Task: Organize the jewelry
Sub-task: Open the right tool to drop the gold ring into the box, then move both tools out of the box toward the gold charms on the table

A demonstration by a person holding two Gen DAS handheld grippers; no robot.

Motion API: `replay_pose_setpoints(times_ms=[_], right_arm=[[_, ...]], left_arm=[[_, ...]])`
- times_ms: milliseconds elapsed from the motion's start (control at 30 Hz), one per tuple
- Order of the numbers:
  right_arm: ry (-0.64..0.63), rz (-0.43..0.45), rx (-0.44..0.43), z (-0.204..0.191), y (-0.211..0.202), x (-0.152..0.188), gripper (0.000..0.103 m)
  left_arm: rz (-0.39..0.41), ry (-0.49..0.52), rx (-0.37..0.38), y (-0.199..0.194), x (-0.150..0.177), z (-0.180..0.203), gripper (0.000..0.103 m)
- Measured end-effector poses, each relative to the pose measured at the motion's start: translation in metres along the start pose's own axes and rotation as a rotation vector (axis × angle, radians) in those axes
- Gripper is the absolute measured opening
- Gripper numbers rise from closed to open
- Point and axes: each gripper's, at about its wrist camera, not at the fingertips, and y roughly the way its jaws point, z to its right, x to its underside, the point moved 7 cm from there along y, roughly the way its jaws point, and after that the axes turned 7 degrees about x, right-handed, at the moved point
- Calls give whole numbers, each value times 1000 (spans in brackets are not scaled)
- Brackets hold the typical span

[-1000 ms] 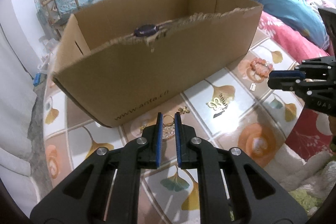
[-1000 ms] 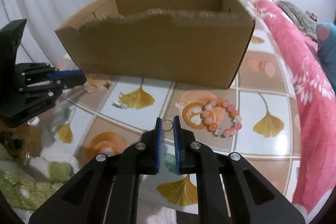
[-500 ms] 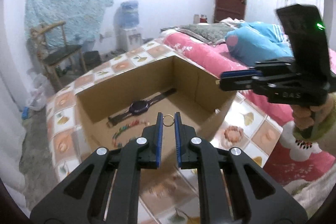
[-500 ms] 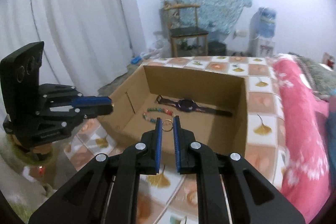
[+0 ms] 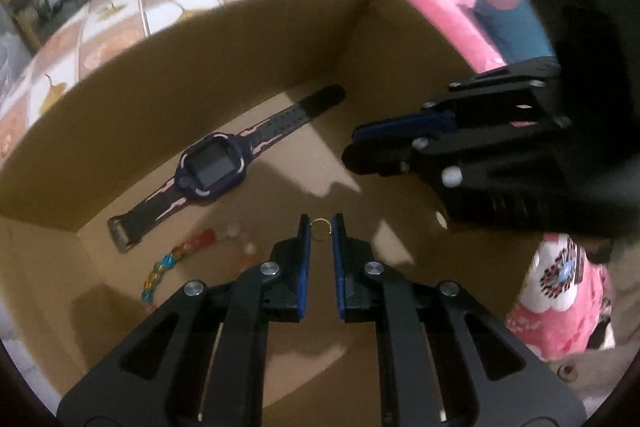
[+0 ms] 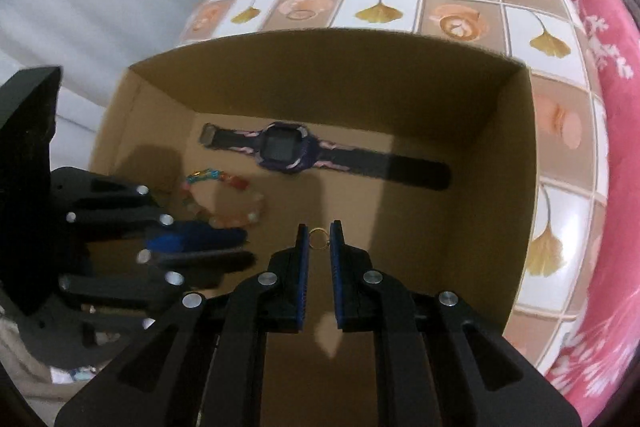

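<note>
On the left of the left wrist view, the beaded bracelet (image 5: 176,261) lay on the floor of the cardboard box (image 5: 224,39), with the watch (image 5: 212,169) just beyond it, its strap stretched toward the far corner. At the centre the left gripper (image 5: 320,229) hung over the box floor, its fingers (image 5: 303,247) drawn nearly together and pinching a small gold ring (image 5: 320,228) at their very tips. To the right, the right gripper (image 5: 362,147) reached in over the box, apart from the left one.

The right wrist view showed the same order: the left gripper (image 6: 208,247) low on the left above the bracelet (image 6: 224,199), the watch (image 6: 284,149) across the back, and the right gripper (image 6: 319,239) at centre, its fingers (image 6: 302,255) likewise close-set on a second ring (image 6: 319,239).

Each ring looked light, rigid and smooth — likely to slip or spring away if the pads eased unevenly, and easy to lose on the brown cardboard. The hold across the band's outer edge, at the fingertips, seemed the sensible one. The beaded bracelet would be limp and best pinched across one or two beads; the watch is stiffer, and its case offers the firmest hold. Judging by the rings poised over the box, setting them down inside appeared to be the step in hand.
</note>
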Motion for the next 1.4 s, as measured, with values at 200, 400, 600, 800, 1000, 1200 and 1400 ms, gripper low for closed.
replay_pose_setpoints(times_ms=[200,400,600,800,1000,1200,1400], right_arm=[[-7,-18,12,-6,10,-2,11],[-26,5,35,-5,10,-6,13],[-16,52,40,-3,-2,-11,25],[5,154,53,1,-40,-14,26],[29,312,37,3,-105,0,36],[60,501,-38,2,-173,50,52],[101,582,-137,-2,-185,121,59]], left_arm=[[-34,-35,-30,16,-11,-13,10],[-42,-73,-26,17,-12,-20,14],[-35,-83,-37,13,-10,-23,23],[-5,-90,-60,2,-9,-25,26],[102,-70,-72,-44,-5,-17,38],[259,-26,-52,-113,28,2,59],[432,-17,-25,-160,92,24,71]])
